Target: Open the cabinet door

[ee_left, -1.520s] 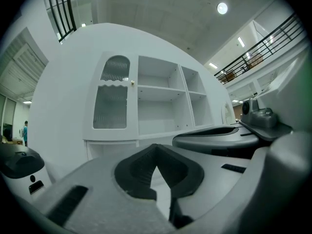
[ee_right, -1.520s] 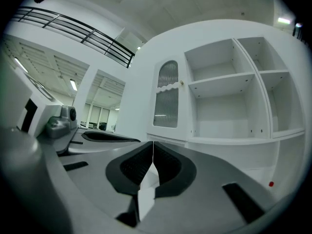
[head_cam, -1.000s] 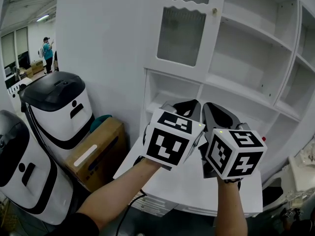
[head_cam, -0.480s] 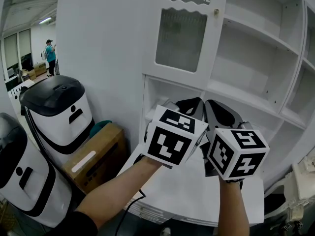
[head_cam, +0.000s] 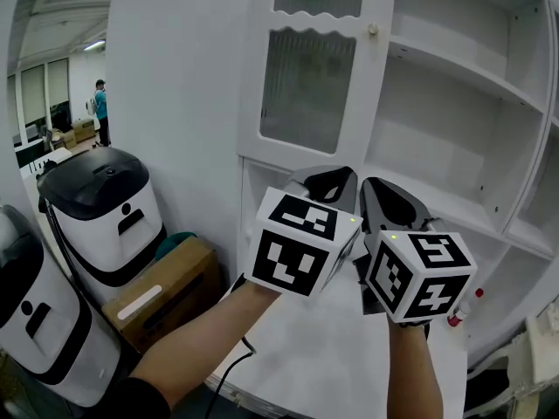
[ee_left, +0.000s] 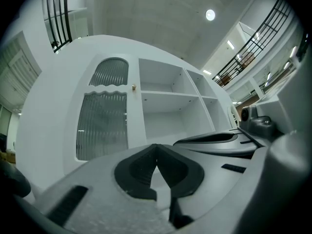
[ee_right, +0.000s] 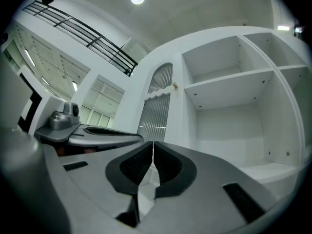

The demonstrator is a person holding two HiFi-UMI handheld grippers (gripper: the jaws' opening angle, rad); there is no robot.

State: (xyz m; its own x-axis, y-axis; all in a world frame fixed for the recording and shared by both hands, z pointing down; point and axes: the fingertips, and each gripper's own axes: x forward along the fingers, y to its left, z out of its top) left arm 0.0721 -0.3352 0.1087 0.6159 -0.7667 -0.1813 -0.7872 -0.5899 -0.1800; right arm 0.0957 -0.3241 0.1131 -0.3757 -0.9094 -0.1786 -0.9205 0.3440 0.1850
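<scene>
**Nothing opened yet**

The door [head_cam: 307, 85] stands closed, its knob [head_cam: 373, 30] on the right edge, next to open shelves [head_cam: 454, 77]. The left tool [head_cam: 330, 180] and right tool [head_cam: 383, 192] hang side by side below the knob, over the counter [head_cam: 341, 356]. Each has its jaws pressed together on nothing. No step looks done. Reaching the knob, pinching it and pulling the door all remain.
</scene>
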